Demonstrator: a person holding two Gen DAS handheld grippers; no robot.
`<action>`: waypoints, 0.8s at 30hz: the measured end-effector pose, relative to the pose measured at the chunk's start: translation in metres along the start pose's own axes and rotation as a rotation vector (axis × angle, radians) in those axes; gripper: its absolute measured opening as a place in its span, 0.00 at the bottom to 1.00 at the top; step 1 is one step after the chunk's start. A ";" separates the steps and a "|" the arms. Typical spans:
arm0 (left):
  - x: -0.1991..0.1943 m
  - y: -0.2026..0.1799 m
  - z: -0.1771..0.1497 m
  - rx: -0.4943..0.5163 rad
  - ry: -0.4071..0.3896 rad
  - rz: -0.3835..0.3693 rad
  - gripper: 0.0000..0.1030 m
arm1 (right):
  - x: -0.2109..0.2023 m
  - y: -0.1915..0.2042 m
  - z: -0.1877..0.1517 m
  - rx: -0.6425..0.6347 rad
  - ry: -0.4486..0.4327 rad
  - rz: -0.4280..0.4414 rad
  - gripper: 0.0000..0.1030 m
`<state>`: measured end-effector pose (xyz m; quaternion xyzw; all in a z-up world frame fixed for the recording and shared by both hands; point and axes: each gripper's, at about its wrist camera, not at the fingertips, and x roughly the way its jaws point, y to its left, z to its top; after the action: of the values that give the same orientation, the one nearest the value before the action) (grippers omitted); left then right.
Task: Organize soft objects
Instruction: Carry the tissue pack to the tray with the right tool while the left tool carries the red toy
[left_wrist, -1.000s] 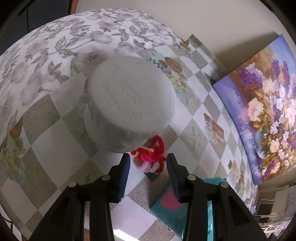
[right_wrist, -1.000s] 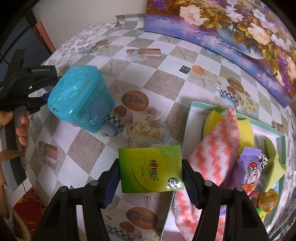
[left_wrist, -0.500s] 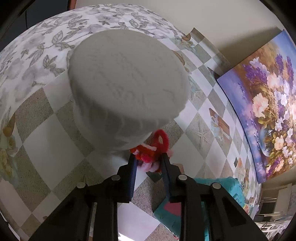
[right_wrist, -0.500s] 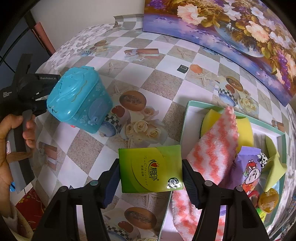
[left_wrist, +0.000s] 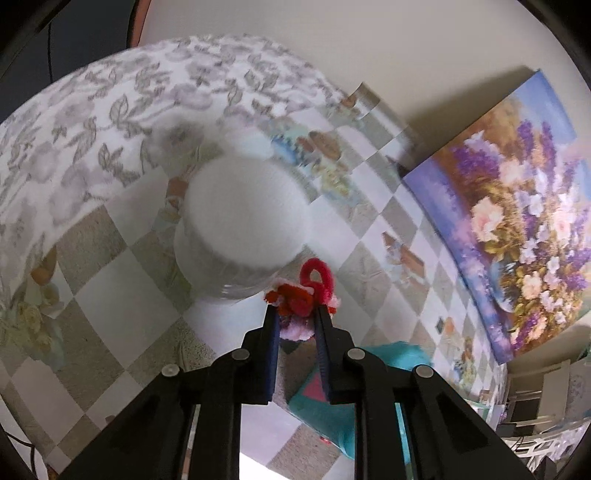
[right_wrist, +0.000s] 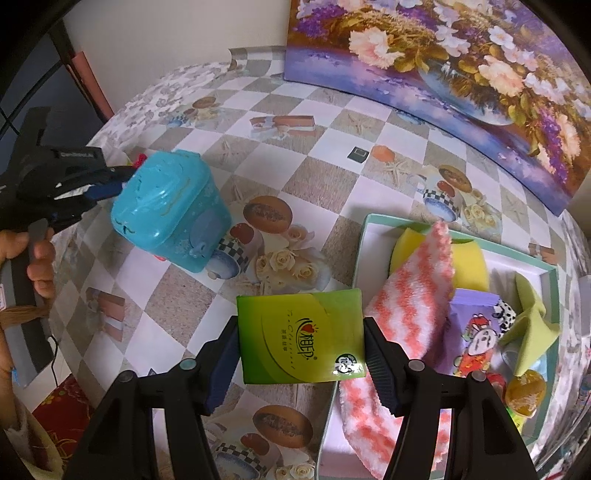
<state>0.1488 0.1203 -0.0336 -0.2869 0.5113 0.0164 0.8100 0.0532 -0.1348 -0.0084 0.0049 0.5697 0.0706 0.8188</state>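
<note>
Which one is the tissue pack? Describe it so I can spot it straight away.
Start at the white tray with the teal rim on the checked tablecloth. Just off its near left corner, the green tissue pack sits between the fingers of the right gripper. It is the only flat, glossy green rectangle; the pink-and-white striped cloth beside it is fluffy.

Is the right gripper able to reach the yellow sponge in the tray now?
Probably not yet. The right gripper is shut on the green tissue pack, so its jaws are occupied. Also the pink striped cloth lies over part of the yellow sponge in the tray.
</note>
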 end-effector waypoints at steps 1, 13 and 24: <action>-0.006 -0.001 0.000 0.003 -0.009 -0.007 0.18 | -0.002 0.000 0.000 0.001 -0.003 -0.002 0.64; -0.071 -0.046 -0.006 0.103 -0.117 -0.128 0.18 | -0.043 -0.010 -0.012 0.042 -0.090 -0.018 0.64; -0.093 -0.090 -0.042 0.225 -0.081 -0.226 0.19 | -0.076 -0.030 -0.033 0.108 -0.160 -0.057 0.64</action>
<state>0.0987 0.0494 0.0719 -0.2493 0.4414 -0.1207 0.8535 -0.0004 -0.1763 0.0485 0.0382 0.5054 0.0158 0.8619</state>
